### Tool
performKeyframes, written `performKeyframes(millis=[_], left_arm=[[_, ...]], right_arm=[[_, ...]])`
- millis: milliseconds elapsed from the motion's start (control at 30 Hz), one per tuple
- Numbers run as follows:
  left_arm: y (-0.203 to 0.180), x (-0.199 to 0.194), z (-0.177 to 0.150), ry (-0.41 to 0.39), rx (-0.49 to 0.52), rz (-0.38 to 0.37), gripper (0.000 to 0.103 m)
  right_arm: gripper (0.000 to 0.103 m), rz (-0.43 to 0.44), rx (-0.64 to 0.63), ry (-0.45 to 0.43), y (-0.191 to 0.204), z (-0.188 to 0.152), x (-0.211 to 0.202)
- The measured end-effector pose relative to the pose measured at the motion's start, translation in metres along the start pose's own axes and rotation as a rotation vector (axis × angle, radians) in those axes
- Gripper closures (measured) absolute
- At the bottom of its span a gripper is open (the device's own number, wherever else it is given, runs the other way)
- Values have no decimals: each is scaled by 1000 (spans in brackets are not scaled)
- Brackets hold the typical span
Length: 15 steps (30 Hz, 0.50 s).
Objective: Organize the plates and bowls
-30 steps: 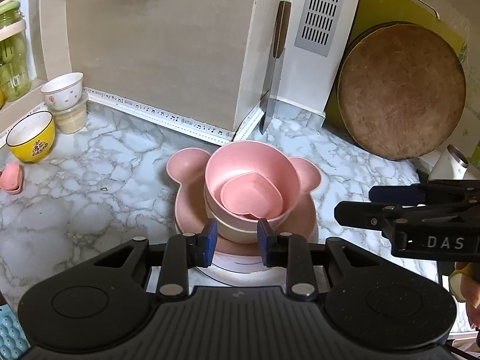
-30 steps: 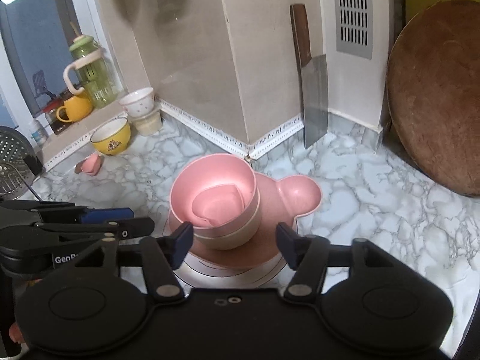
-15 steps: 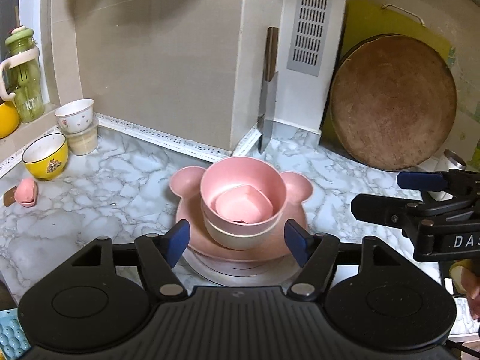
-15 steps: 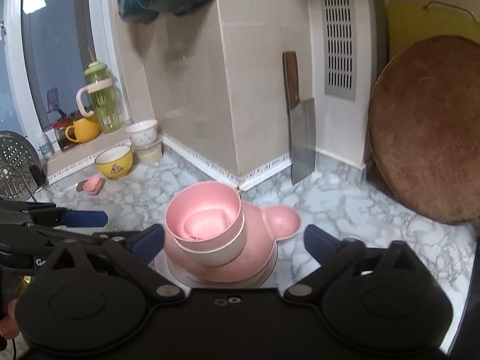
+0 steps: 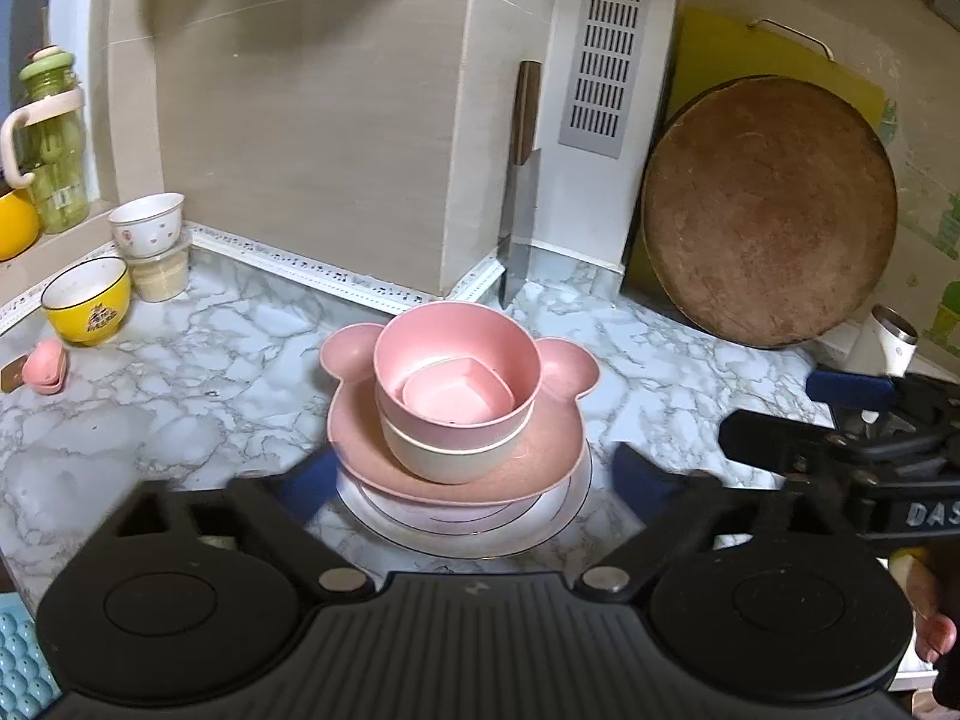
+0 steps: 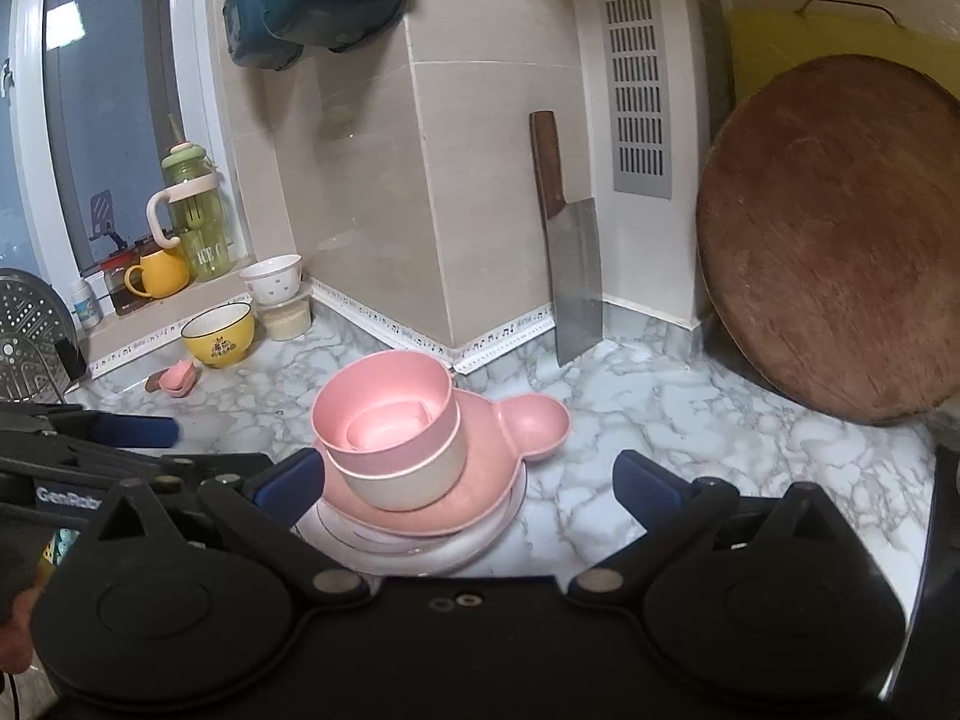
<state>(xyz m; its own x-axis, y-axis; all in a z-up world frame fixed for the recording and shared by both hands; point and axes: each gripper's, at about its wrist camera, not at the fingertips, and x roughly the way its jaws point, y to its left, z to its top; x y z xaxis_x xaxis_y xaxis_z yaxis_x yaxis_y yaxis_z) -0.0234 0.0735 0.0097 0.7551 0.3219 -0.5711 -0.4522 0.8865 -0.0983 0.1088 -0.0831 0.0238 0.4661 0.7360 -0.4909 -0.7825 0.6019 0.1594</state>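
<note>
The stack of plates and bowls (image 5: 459,414) sits dead ahead between the left gripper (image 5: 471,474)'s wide-apart jaws (probably nearer), the right gripper (image 6: 468,480) likewise spread.

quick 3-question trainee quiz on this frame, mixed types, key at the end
1. True or false: the left gripper has its jaws shut on the bear-eared pink plate.
2. What sits directly under the pink bowl? A) yellow bowl B) beige bowl C) cleaver
3. Fill in: the lowest item of the stack is a ____ plate.

Key:
1. False; both it and the right gripper are open.
2. B, the beige bowl.
3. White; the white plate.
</note>
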Motion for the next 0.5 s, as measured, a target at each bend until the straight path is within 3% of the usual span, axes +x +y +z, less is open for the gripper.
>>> performKeyframes(millis=[267, 500], left_arm=[[-1, -2, -8, -14, -29, 0, 0], [-7, -5, -10, -41, -4, 24, 0]], right_arm=[[0, -59, 50, -27, -5, -11, -9], [0, -62, 90, -28, -8, -15, -12]])
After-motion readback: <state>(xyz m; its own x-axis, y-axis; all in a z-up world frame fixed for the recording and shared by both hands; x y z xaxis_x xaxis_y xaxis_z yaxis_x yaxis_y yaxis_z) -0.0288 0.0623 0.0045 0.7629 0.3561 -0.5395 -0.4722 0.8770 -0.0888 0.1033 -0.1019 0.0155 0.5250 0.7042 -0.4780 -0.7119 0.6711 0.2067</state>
